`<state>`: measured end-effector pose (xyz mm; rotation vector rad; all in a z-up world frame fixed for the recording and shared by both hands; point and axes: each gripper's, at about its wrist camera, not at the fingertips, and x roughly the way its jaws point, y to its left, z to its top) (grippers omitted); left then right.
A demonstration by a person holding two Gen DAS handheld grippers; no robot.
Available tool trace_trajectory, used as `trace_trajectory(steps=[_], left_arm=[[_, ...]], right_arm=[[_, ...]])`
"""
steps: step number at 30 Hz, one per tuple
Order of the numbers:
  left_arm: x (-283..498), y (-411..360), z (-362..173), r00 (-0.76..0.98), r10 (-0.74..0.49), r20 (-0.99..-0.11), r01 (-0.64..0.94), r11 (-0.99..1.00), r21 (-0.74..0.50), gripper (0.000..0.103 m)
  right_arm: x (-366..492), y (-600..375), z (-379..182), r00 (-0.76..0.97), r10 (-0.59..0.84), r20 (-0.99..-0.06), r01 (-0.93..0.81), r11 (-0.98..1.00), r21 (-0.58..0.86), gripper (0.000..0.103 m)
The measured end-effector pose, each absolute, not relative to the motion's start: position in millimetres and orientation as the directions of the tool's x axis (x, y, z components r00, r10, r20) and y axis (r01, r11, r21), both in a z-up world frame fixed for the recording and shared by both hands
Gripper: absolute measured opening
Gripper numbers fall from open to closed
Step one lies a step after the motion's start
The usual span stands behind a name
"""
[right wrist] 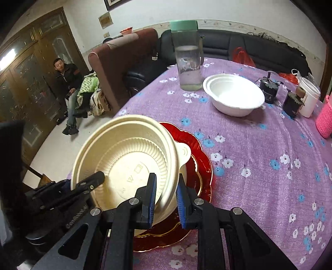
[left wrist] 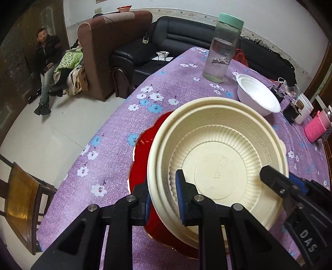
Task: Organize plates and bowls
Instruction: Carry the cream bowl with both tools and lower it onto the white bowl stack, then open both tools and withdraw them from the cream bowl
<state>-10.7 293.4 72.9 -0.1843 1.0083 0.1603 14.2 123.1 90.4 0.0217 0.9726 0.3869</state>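
Ribbed round cream plastic bowl (left wrist: 217, 157)

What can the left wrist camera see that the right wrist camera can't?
Only the left wrist view shows a wooden chair beside the table. Only the right wrist view shows the cream bowl's tab handle and a framed picture on the wall. Both show the left gripper and right gripper clamping the bowl's rim over the red plate, the white bowl and the water bottle.

Even indoor light, fisheye-warped edges, dark corners
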Motion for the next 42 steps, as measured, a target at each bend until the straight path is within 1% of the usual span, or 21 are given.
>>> trace_trajectory(steps=[5, 8, 10, 12, 14, 16, 17, 18, 20, 24, 28, 30, 31, 32, 33, 34, 35, 36, 39, 41, 42], left_arm=[[-7, 284, 72, 0.533, 0.050, -0.845, -0.199, 0.978, -0.068, 0.019], [-7, 281, 73, 0.538, 0.042, -0.842, -0.192, 0.979, -0.073, 0.022], [-7, 281, 74, 0.541, 0.039, -0.840, -0.195, 0.977, -0.080, 0.026], [-10, 282, 77, 0.553, 0.042, -0.832, -0.207, 0.974, -0.089, 0.044], [-15, 284, 81, 0.569, 0.044, -0.821, -0.210, 0.973, -0.093, 0.052], [-19, 284, 86, 0.586, 0.039, -0.809, -0.210, 0.972, -0.105, 0.056], [-21, 285, 88, 0.592, 0.035, -0.805, -0.211, 0.971, -0.112, 0.058], [-23, 285, 90, 0.599, 0.034, -0.800, -0.214, 0.969, -0.120, 0.058], [-27, 286, 93, 0.611, 0.047, -0.790, -0.232, 0.965, -0.122, 0.059], [-43, 289, 102, 0.631, 0.040, -0.775, -0.251, 0.955, -0.155, 0.059], [-69, 284, 123, 0.689, 0.061, -0.723, -0.261, 0.950, -0.169, 0.061], [-85, 278, 135, 0.723, 0.080, -0.686, -0.269, 0.947, -0.173, 0.069], [-95, 273, 142, 0.743, 0.104, -0.661, -0.281, 0.945, -0.168, 0.071], [-105, 268, 149, 0.761, 0.141, -0.633, -0.302, 0.941, -0.152, 0.076], [-113, 264, 154, 0.772, 0.178, -0.610, -0.324, 0.936, -0.136, 0.084], [-124, 257, 160, 0.784, 0.228, -0.577, -0.356, 0.927, -0.117, 0.089], [-132, 251, 165, 0.794, 0.261, -0.549, -0.377, 0.920, -0.107, 0.098], [-144, 243, 170, 0.808, 0.292, -0.512, -0.395, 0.913, -0.102, 0.101], [-168, 222, 177, 0.839, 0.292, -0.459, -0.384, 0.915, -0.120, 0.102], [-176, 207, 176, 0.846, 0.273, -0.458, -0.363, 0.924, -0.120, 0.102], [-176, 201, 176, 0.845, 0.267, -0.462, -0.354, 0.929, -0.109, 0.102]], right_arm=[[19, 114, 78, 0.486, 0.321, -0.813, -0.290, 0.937, 0.196, 0.021], [20, 112, 74, 0.483, 0.316, -0.816, -0.285, 0.939, 0.195, 0.021], [20, 112, 73, 0.482, 0.324, -0.814, -0.291, 0.936, 0.201, 0.021], [18, 111, 75, 0.503, 0.324, -0.801, -0.294, 0.936, 0.194, 0.021], [15, 111, 78, 0.525, 0.321, -0.788, -0.294, 0.938, 0.186, 0.021], [13, 110, 80, 0.542, 0.329, -0.774, -0.293, 0.936, 0.193, 0.026], [11, 109, 82, 0.549, 0.335, -0.766, -0.291, 0.936, 0.200, 0.034], [10, 108, 83, 0.559, 0.341, -0.756, -0.288, 0.935, 0.208, 0.045], [9, 107, 84, 0.572, 0.340, -0.746, -0.285, 0.936, 0.208, 0.055], [4, 100, 90, 0.606, 0.334, -0.722, -0.277, 0.939, 0.202, 0.057], [-12, 84, 103, 0.647, 0.350, -0.678, -0.264, 0.936, 0.231, 0.057], [-26, 72, 109, 0.671, 0.352, -0.653, -0.258, 0.936, 0.240, 0.057], [-34, 67, 112, 0.684, 0.349, -0.641, -0.251, 0.937, 0.243, 0.057], [-43, 59, 114, 0.701, 0.344, -0.625, -0.238, 0.939, 0.249, 0.058], [-50, 53, 115, 0.712, 0.340, -0.614, -0.230, 0.940, 0.253, 0.060], [-57, 44, 116, 0.728, 0.334, -0.599, -0.218, 0.941, 0.260, 0.061], [-65, 37, 117, 0.743, 0.322, -0.587, -0.203, 0.944, 0.261, 0.062], [-74, 27, 116, 0.762, 0.297, -0.575, -0.176, 0.950, 0.258, 0.064], [-94, 3, 114, 0.796, 0.236, -0.557, -0.100, 0.959, 0.264, 0.068], [-107, -15, 111, 0.809, 0.194, -0.554, -0.039, 0.959, 0.279, 0.070], [-114, -25, 109, 0.817, 0.163, -0.553, 0.004, 0.957, 0.288, 0.073]])
